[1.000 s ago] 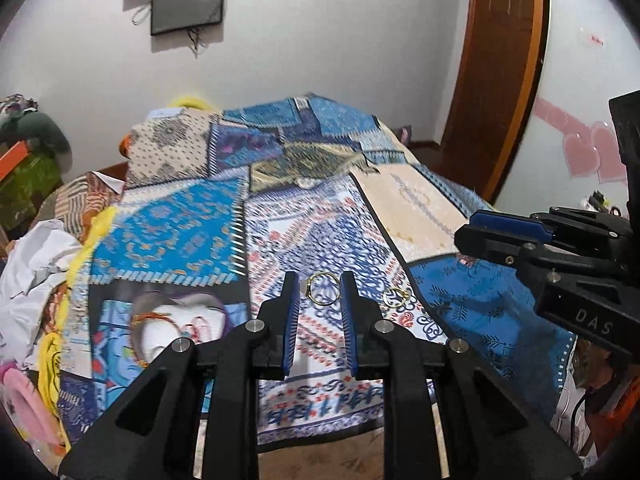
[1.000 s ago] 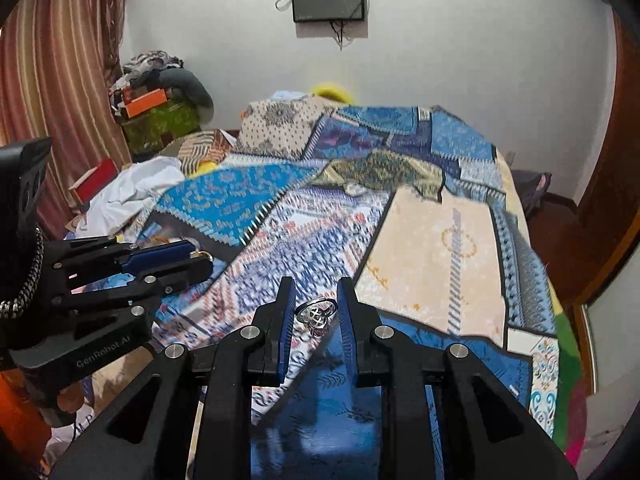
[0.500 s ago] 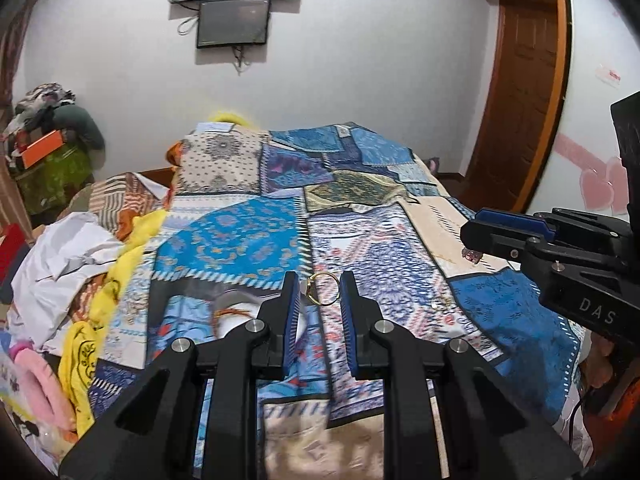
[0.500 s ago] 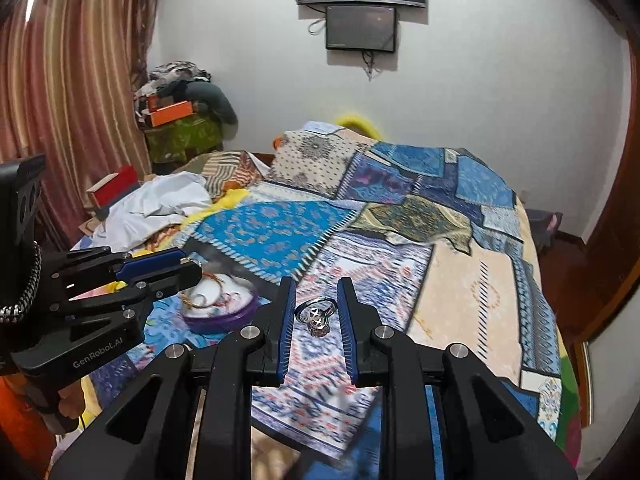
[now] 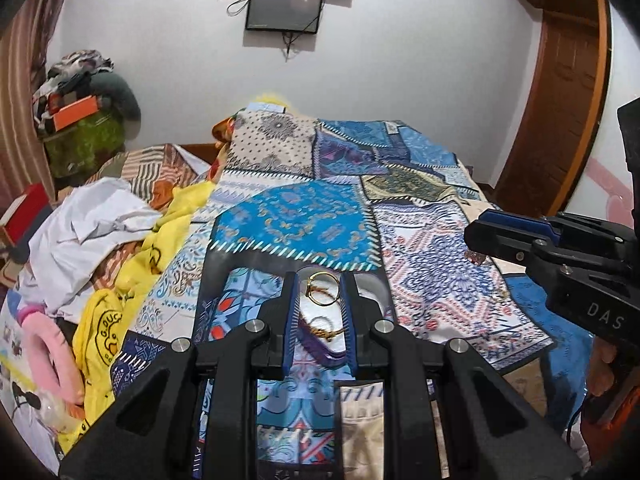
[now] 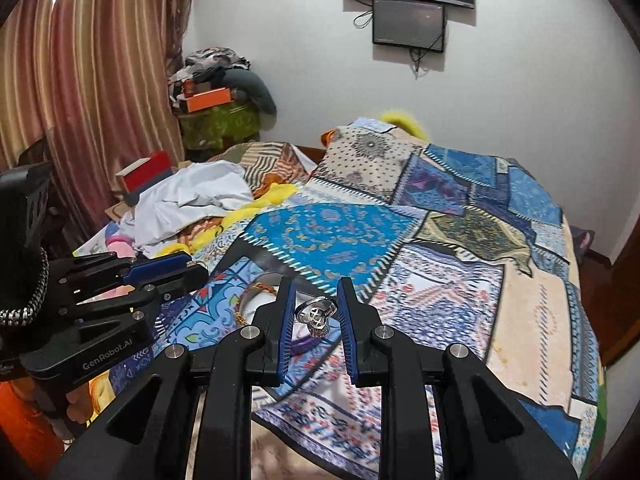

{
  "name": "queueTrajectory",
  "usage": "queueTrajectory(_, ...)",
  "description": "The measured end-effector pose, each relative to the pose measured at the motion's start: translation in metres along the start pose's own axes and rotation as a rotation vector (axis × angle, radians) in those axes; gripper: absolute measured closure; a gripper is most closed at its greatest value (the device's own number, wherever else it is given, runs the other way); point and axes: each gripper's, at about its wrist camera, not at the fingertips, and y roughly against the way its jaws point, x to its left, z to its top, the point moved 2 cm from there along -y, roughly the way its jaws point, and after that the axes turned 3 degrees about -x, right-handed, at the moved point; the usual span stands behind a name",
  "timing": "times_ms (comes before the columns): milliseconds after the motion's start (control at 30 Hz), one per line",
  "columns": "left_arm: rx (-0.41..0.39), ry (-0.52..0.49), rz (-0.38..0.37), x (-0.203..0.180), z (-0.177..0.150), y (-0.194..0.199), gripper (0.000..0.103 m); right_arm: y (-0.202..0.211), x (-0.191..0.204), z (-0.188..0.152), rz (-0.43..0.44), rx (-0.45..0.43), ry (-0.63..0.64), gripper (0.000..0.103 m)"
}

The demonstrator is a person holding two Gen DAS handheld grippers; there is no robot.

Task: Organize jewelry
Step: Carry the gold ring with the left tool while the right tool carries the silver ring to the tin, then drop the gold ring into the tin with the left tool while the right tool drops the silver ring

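Observation:
In the left wrist view my left gripper [image 5: 320, 280] is shut on a thin gold ring [image 5: 321, 290], held just above a white dish with a purple rim [image 5: 320, 350]. Gold jewelry [image 5: 323, 327] lies in the dish. My right gripper [image 6: 316, 286] is shut on a silver ring with an ornate round top [image 6: 316, 315], hanging over the same dish [image 6: 308, 344], where a gold bracelet [image 6: 256, 292] shows. Each gripper appears at the edge of the other's view: the right gripper [image 5: 500, 232] and the left gripper [image 6: 160, 276].
The dish sits on a patchwork bedspread [image 5: 308, 224]. Small loose jewelry pieces [image 5: 474, 257] lie on it to the right. White cloth [image 5: 84, 236], yellow cloth [image 5: 100, 332] and a pink item [image 5: 48, 352] pile up on the left. A wooden door [image 5: 560, 92] stands at the right.
Both grippers have travelled leftward across the bed with their rings still held. The dish, formerly off to the left, now lies directly under both sets of fingers.

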Motion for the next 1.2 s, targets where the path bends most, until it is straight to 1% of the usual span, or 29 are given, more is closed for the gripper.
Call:
queueTrajectory(167,0.030,0.017,-0.012,0.010,-0.007,-0.015,0.084,-0.021,0.009,0.001,0.022,0.025,0.001,0.084)
queueTrajectory(400,0.081,0.018,-0.054,0.008,-0.018,-0.043,0.084,-0.050,0.016,0.002,0.043,0.067,-0.002,0.084)
queueTrajectory(667,0.100,0.017,-0.076,0.010,-0.020,-0.064,0.084,-0.075,0.015,-0.002,0.061,0.118,-0.025,0.084)
queueTrajectory(900,0.120,0.015,-0.083,0.010,-0.023,-0.075,0.084,-0.084,0.013,-0.004,0.072,0.138,-0.034,0.084)
queueTrajectory(1067,0.116,0.002,-0.075,0.006,-0.021,-0.072,0.084,-0.086,0.012,-0.005,0.082,0.161,-0.046,0.084)
queueTrajectory(1200,0.109,-0.003,-0.063,0.004,-0.016,-0.066,0.083,-0.079,0.009,-0.002,0.080,0.148,-0.056,0.083)
